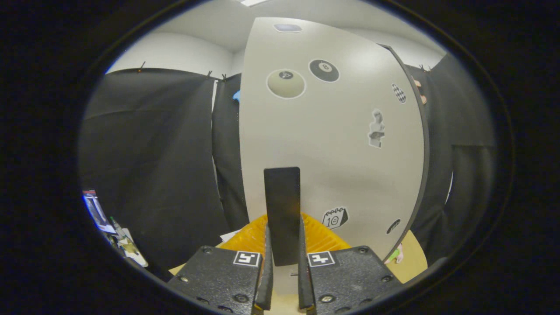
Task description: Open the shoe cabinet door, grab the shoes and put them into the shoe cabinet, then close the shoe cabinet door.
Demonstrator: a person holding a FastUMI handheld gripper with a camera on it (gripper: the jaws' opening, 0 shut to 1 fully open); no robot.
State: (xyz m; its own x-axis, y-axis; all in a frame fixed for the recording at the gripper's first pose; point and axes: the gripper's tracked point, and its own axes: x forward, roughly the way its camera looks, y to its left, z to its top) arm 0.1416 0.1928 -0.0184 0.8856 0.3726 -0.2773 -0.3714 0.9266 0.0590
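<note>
Pale grey, sticker-dotted shoe cabinet door (332, 131) straight ahead of the gripper (283, 262), swung partly off the dark cabinet body (442, 144) at its right edge. Dark upright handle (282, 205) pinned between the two fingers (267, 271), both pressed to its sides, jaws clenched on it. Billiard-ball stickers (304, 76) high on the panel, a small bust sticker (376, 129) toward the right edge, a calendar sticker (335, 218) near the bottom edge beside the handle. Orange ribbed object (249, 238) at the foot of the door, just beyond the fingers, on a light wooden floor panel (413, 258); possibly a shoe, too hidden to tell. Someone's fingertips (419, 91) curled round the door's upper right edge. Step in hand, by the look of it: working the door by its handle, opening or closing not clear. Next move likely an arc about the hinge, grip kept firm and square to avoid slipping off the slim handle.
</note>
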